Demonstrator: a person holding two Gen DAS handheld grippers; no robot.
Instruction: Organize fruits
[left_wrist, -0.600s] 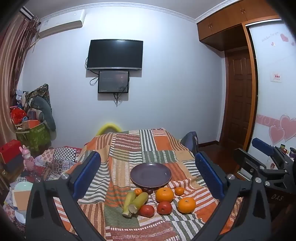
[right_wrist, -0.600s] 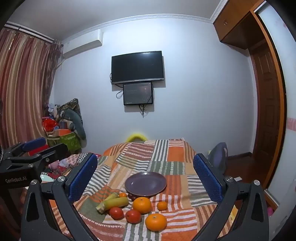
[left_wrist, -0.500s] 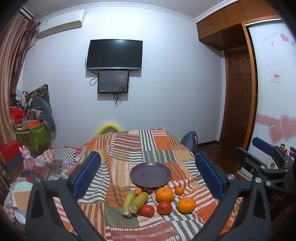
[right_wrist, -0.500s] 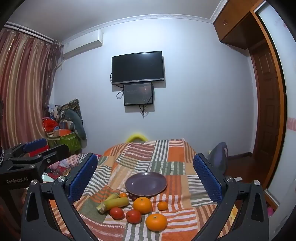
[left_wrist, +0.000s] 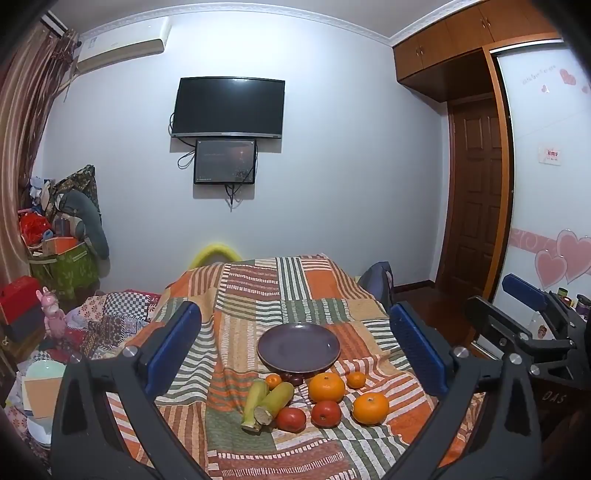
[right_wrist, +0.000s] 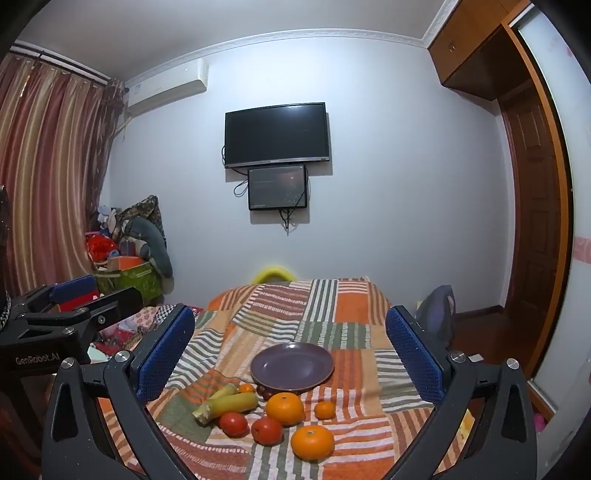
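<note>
In the centre of the left wrist view we are seeing a purple plate (left_wrist: 298, 347) with nothing visible in it, sitting on the striped cloth (left_wrist: 258, 295). Just below it, from left to right, two corn cobs (left_wrist: 264, 400), two tomatoes (left_wrist: 308, 416) and two large oranges (left_wrist: 347, 397) are lying, with small tangerines (left_wrist: 356, 379) between. We are holding the left hand-held gripper (left_wrist: 295, 354) spread wide above the cloth, gripping nothing. The right hand-held gripper (right_wrist: 291, 358) is likewise hanging wide apart and unloaded. Only the right wrist view is showing the striped curtain (right_wrist: 44, 177) at left; only the left is showing heart stickers (left_wrist: 565, 258) at right.
</note>
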